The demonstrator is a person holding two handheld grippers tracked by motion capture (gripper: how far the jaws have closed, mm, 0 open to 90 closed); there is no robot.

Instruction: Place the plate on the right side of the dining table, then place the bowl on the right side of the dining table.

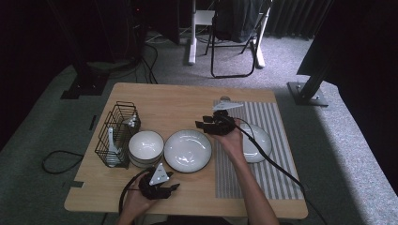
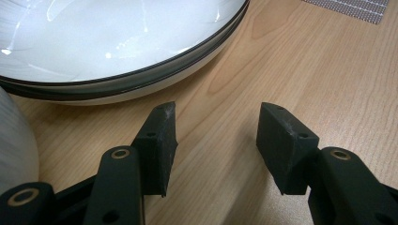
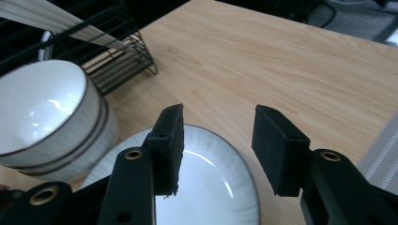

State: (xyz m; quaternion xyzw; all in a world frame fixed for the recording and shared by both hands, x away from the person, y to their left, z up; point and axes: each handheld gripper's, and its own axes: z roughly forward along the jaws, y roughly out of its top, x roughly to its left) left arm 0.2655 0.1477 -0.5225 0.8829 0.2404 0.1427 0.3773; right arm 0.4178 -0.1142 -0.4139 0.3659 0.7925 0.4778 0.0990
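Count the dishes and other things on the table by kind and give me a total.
Plates: 2, one in the middle and one on the mat
Stacked bowls: 2, by the rims in the right gripper view
Wire rack: 1
Striped mat: 1
Total: 6

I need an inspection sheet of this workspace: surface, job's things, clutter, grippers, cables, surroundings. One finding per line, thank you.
Surface: wooden table, striped mat on its right part.
Job's things: large plate at the middle; stacked bowls to its left; second plate on the mat.
Clutter: black wire rack at the left edge.
Grippers: left gripper open over bare wood; right gripper open above the large plate's rim, holding nothing.
Cables: one trails from each gripper; another lies on the floor, left.
Surroundings: grey carpet, folding chair behind the table.
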